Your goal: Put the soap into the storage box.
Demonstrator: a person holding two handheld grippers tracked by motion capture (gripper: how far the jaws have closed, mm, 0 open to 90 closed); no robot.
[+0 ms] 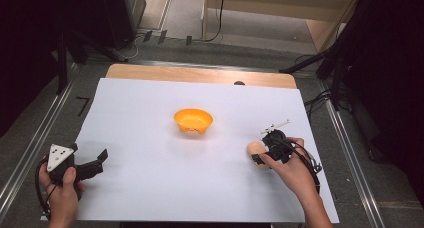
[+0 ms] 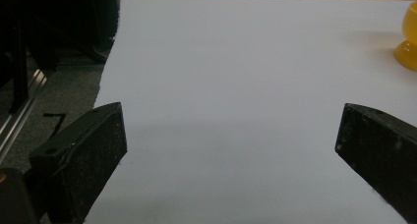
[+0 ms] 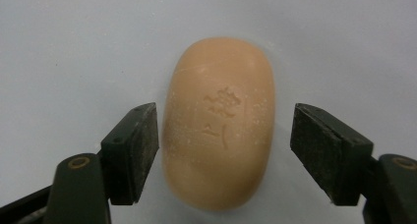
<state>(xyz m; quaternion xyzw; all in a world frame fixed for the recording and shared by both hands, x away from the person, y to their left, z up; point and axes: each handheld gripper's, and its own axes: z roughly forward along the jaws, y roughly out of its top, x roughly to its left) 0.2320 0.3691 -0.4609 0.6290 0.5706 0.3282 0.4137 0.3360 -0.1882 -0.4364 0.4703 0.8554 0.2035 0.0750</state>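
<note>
White sheet (image 3: 74,32) under tan soap bar (image 3: 219,121), between parted right tongs (image 3: 223,153), one pad touching.

- Your soap bar (image 3: 219,123), between the right gripper (image 3: 223,135) pads, looks waxy and matt, tan, with a stamped mark and fine pale specks on its skin.
- Those pads (image 3: 317,145) look like dull black rubber, scuffed and dusty.
- The left gripper (image 2: 231,150) has the same matt black, speckled pads.
- The bowl (image 1: 193,120) looks like glossy orange plastic.
- The sheet (image 1: 150,153) covering the worktop is smooth, matt white paper.
- At the far edge, the worktop (image 1: 200,74) shows bare light wood.
</note>
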